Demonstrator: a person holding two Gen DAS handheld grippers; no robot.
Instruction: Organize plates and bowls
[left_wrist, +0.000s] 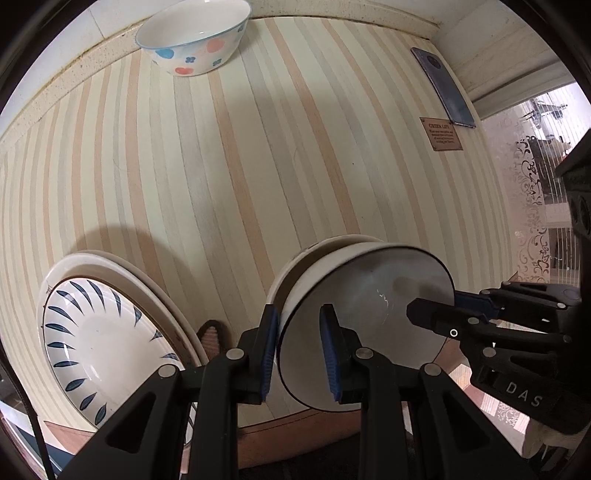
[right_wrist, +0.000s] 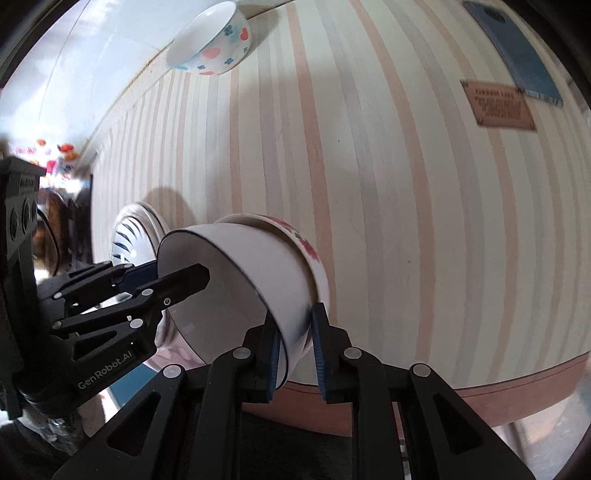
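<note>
A plain white bowl (left_wrist: 369, 332) with a dark rim sits in the mouth of a pink-flowered bowl (right_wrist: 308, 245) near the table's front edge. Whether it rests fully inside I cannot tell. My left gripper (left_wrist: 299, 310) is shut on the white bowl's (right_wrist: 258, 251) rim, one blue pad inside and one outside. My right gripper (right_wrist: 295, 321) clamps the opposite side of the rim the same way. Each gripper shows in the other's view: the right gripper (left_wrist: 436, 302) and the left gripper (right_wrist: 181, 271). A flower-spotted bowl (left_wrist: 192, 40) stands alone at the far edge.
A stack of plates (left_wrist: 110, 332) with blue leaf marks lies left of the bowls. A dark phone (left_wrist: 443, 88) and a brown label (left_wrist: 441, 133) lie at the far right of the striped tablecloth (left_wrist: 258, 166). The table's wooden edge (right_wrist: 480, 387) runs just below the grippers.
</note>
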